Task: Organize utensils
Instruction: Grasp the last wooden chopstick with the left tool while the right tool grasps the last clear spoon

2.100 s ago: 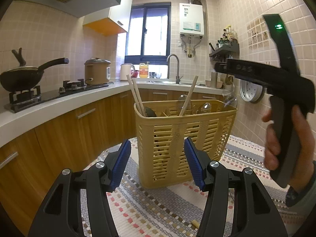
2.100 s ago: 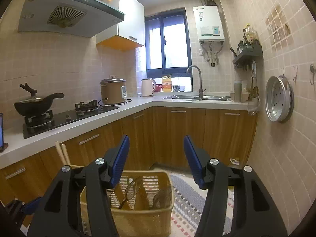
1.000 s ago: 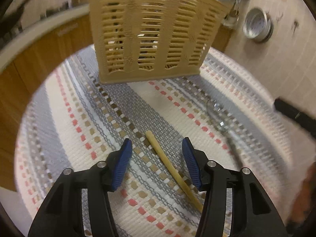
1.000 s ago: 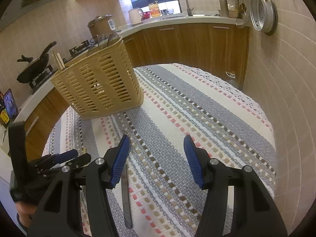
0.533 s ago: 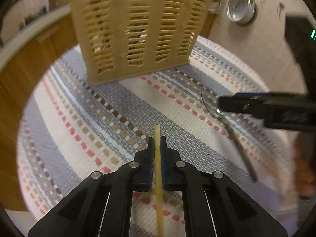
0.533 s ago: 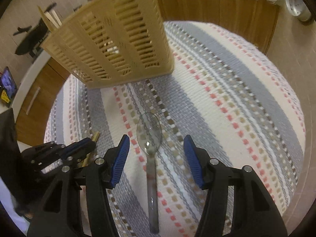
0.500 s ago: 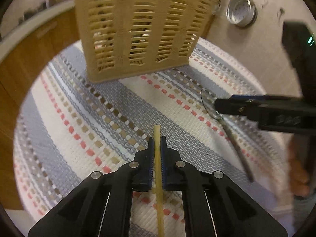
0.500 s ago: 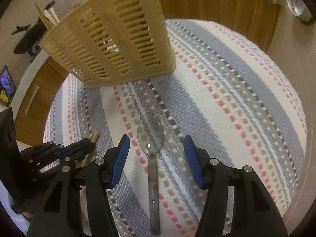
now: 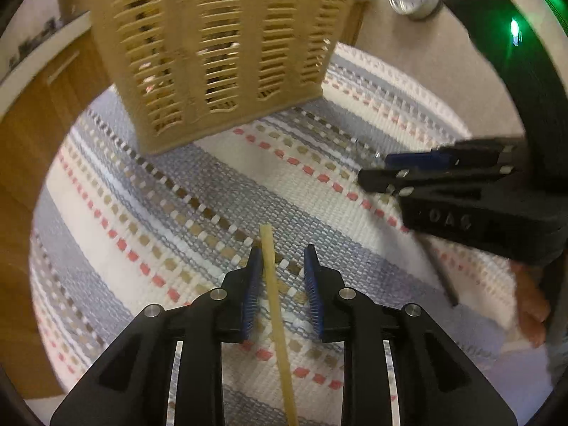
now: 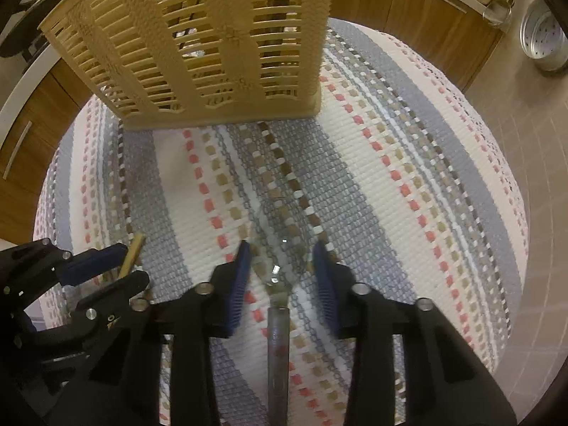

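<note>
Two pick-ups from the striped mat [image 10: 408, 163] are in hand at once. A chopstick [image 9: 273, 284] lies on the mat between the pads of the left tool [image 9: 282, 285]; it sits close against the left pad, with a clear gap to the right pad, so it is not gripped. The left tool's jaws have just been opening, from a closed state to a narrow gap, with the chopstick between them. A clear-bowled spoon [image 10: 280, 259] lies on the mat between the pads of the right tool [image 10: 284, 280], handle pointing toward the camera. The right tool's jaws have just been closing around it, yet space can be seen on both sides, so the spoon is not yet held. The slatted basket [image 10: 198, 42] stands on the mat beyond both utensils, with other utensils inside.

Next, each tool would likely need to be closed fully on its utensil, lifted clear, and carried over the basket rim for release.
</note>
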The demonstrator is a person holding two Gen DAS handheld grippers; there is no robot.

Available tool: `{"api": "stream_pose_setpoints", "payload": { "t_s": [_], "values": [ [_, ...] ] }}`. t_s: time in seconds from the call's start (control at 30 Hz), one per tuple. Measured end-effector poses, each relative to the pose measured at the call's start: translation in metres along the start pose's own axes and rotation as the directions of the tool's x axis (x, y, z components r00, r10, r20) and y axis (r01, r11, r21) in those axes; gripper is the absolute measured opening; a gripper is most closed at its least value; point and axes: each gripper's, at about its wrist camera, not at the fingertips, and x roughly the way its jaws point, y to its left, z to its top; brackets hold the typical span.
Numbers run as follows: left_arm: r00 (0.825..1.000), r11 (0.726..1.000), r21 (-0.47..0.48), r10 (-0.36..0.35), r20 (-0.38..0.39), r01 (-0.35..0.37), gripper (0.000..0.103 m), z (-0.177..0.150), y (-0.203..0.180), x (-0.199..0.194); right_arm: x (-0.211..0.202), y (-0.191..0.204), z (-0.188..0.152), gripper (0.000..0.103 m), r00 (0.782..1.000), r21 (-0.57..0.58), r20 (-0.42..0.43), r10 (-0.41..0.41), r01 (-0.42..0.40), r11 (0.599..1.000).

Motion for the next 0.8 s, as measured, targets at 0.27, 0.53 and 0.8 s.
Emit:
{"api": "stream_pose_setpoints", "payload": {
  "t_s": [0.27, 0.53, 0.8],
  "values": [
    [0.995, 0.998, -0.012, 0.060, 0.085, -0.060, 0.004, -0.001, -0.004, -0.008, -0.023, -0.025, -0.015, 0.029, 0.985, 0.004, 0.097, 0.141, -0.142, 0.990],
    [0.888, 0.994, -0.109, 0.067, 0.456, -0.019, 0.004, -0.008, 0.016, -0.106, -0.105, -0.032, -0.037, 0.029, 0.903, -0.057, 0.399, 0.161, -0.151, 0.987],
    [0.667, 0.985, -0.174, 0.140, 0.732, -0.016, 0.004, 0.021, 0.028, -0.184, -0.180, -0.022, -0.017, 0.029, 0.733, -0.068, 0.662, 0.158, -0.151, 0.986]
  ]
}}
